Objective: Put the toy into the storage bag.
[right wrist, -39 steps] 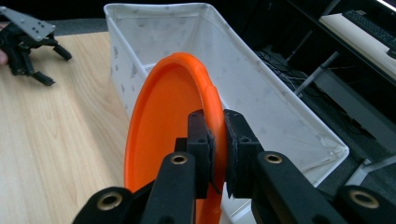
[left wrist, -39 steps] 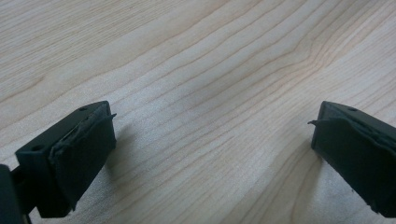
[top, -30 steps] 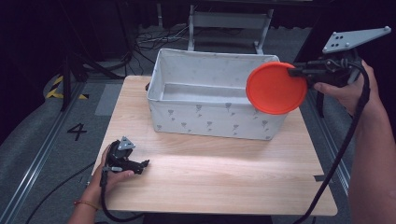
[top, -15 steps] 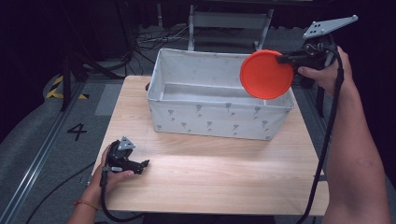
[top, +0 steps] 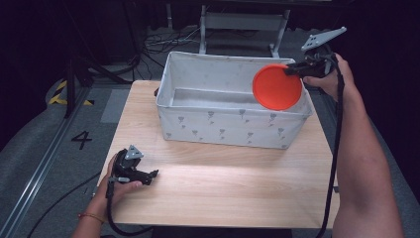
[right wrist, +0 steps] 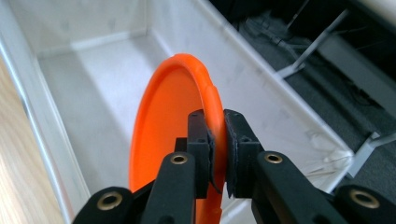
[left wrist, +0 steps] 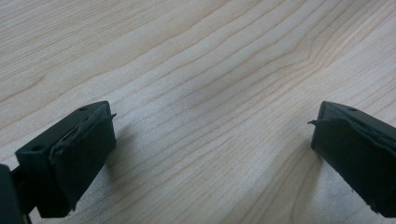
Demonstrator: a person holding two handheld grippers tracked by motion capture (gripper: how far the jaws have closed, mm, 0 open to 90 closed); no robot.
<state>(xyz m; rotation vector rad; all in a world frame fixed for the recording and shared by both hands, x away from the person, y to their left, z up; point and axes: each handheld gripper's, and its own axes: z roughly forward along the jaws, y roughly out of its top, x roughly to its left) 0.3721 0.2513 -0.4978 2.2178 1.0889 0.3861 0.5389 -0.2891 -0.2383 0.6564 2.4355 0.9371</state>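
Note:
An orange plate (top: 277, 87) hangs on edge over the right end of a white fabric bin (top: 218, 126). My right gripper (top: 291, 71) is shut on the plate's rim, held high at the bin's far right corner. In the right gripper view the plate (right wrist: 173, 140) stands upright between the two black jaws of that gripper (right wrist: 218, 140), with the bin's empty floor (right wrist: 93, 88) below. My left gripper (top: 148, 175) rests low on the wooden table (top: 223, 183) near its front left corner. Its jaws stand wide apart over bare wood, the gripper (left wrist: 210, 144) open.
The bin takes up the far half of the table. Dark floor with cables, a metal stand (top: 242, 22) and yellow-black tape (top: 62, 94) surround the table. A "4" mark (top: 81, 140) lies on the floor at the left.
My right gripper has carried the orange plate leftward and away, from beside the bin's right end to over its inside. The left gripper has stayed put.

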